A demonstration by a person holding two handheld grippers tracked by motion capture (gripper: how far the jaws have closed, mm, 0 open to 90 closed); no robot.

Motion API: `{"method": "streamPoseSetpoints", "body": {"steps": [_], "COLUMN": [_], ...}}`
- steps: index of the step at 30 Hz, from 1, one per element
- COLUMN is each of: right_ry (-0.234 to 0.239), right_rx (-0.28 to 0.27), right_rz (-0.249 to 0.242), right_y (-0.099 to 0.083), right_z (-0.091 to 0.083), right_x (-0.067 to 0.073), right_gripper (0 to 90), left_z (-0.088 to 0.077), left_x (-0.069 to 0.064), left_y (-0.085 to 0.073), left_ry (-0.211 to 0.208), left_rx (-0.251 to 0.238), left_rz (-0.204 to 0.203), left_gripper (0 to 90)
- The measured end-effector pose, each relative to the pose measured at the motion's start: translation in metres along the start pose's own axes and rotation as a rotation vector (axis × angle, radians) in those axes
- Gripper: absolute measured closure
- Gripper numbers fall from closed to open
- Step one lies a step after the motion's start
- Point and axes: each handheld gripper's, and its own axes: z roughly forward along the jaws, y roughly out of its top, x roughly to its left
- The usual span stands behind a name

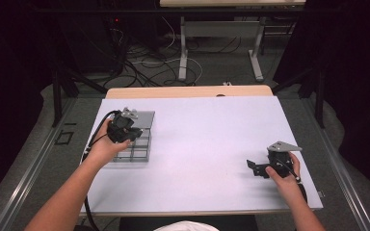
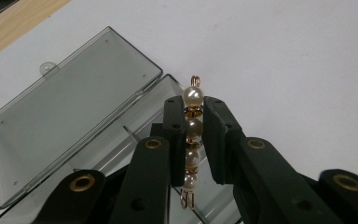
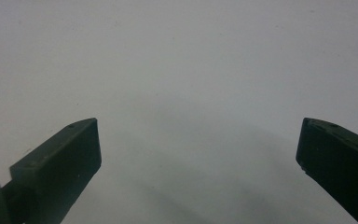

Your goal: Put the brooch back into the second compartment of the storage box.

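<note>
A wide white table (image 1: 207,144) carries a clear grey plastic compartment box (image 2: 70,121), lid open. Above it, the left gripper (image 2: 193,122) clamps a short pearl-and-gold-wire bead pin (image 2: 192,140). The right gripper (image 3: 198,149) rests far aside, jaws spread, empty.

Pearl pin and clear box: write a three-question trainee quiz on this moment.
1. True or false: the left gripper is shut on the pearl pin.
2. The lid of the clear box is: A) closed B) open C) missing.
3. How do the jaws of the right gripper stand, and what lies between them?

Key: 1. True. 2. B, swung open and lying flat. 3. Wide apart; nothing between them, just bare white table.
</note>
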Motion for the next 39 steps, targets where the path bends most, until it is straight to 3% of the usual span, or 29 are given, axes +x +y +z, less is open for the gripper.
{"method": "streamPoseSetpoints", "body": {"steps": [8,14,33,39], "right_ry": [-0.003,0.002,0.008,0.007], "right_rx": [-0.003,0.001,0.000,0.002], "right_rz": [-0.001,0.000,0.000,-0.002], "right_y": [0.000,0.000,0.000,0.000], "right_z": [0.001,0.000,0.002,0.002], "right_x": [0.000,0.000,0.000,0.000], "right_gripper": [0.0,0.0,0.0,0.0], "left_z": [0.003,0.005,0.010,0.010], "left_x": [0.010,0.018,0.035,0.044], "left_y": [-0.006,-0.009,-0.014,-0.017], "left_ry": [0.018,0.026,0.066,0.075], "left_rx": [-0.004,0.015,0.007,0.021], "left_rz": [-0.032,-0.034,-0.063,-0.091], "left_gripper": [79.7,79.8,79.8,79.8]}}
